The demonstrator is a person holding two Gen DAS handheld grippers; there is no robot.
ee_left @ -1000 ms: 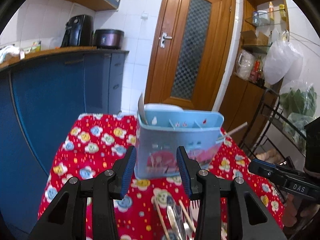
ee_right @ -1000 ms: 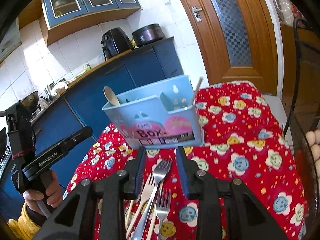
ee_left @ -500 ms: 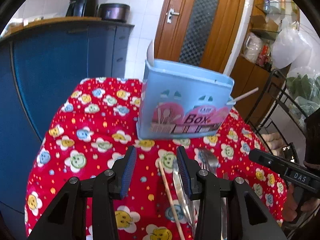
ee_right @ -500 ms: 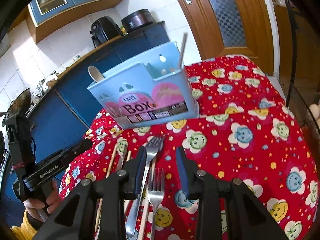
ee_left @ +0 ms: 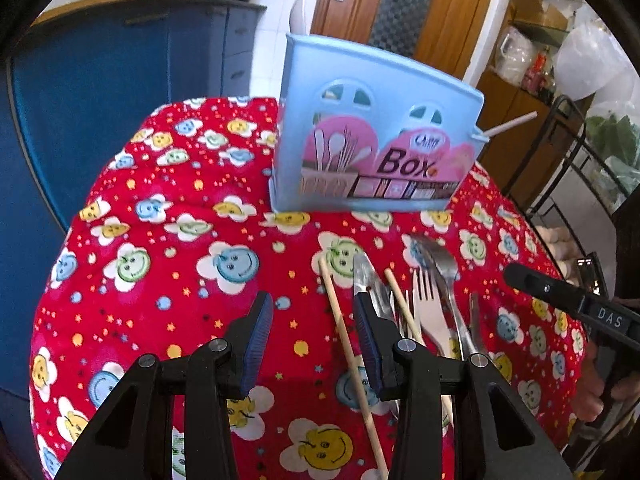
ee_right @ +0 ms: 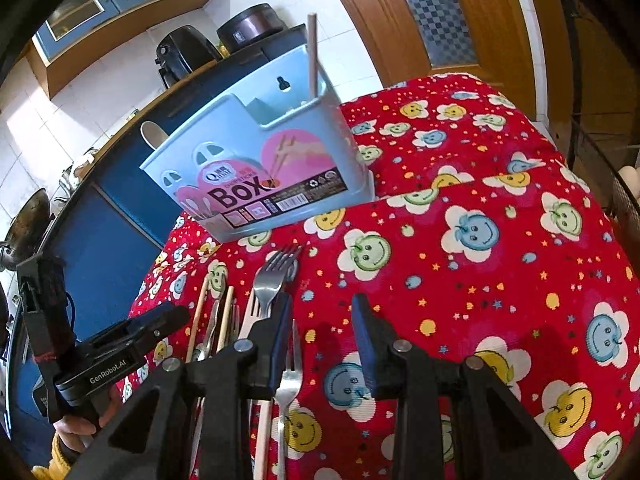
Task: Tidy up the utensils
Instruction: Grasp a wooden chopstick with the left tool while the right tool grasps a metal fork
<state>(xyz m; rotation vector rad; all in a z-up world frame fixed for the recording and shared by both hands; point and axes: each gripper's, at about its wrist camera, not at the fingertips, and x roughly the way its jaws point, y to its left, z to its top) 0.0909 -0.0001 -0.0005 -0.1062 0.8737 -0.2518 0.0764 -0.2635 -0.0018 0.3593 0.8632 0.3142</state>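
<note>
A light blue utensil box (ee_left: 376, 136) (ee_right: 260, 172) stands on the red flowered tablecloth (ee_left: 180, 240) (ee_right: 480, 280), with a spoon (ee_right: 154, 136) and a chopstick (ee_right: 312, 56) standing in it. In front of it lie several loose utensils: forks (ee_left: 432, 292) (ee_right: 272, 276), a knife (ee_left: 370, 280) and wooden chopsticks (ee_left: 344, 332) (ee_right: 198, 320). My left gripper (ee_left: 314, 332) hovers open just left of the pile, nothing between its fingers. Over the pile's right edge my right gripper (ee_right: 322, 332) is open and holds nothing; a small fork (ee_right: 290, 372) lies just below its left finger.
Blue kitchen cabinets (ee_left: 100, 80) run behind the table on the left, with appliances on the counter (ee_right: 188, 56). A wooden door (ee_left: 404, 8) is behind the box. A black wire rack (ee_left: 576, 168) stands by the table's right side.
Both grippers have sunk and tipped down toward the tablecloth, so the utensil pile now fills the lower views and the box sits higher. Neither gripper's jaws moved.
</note>
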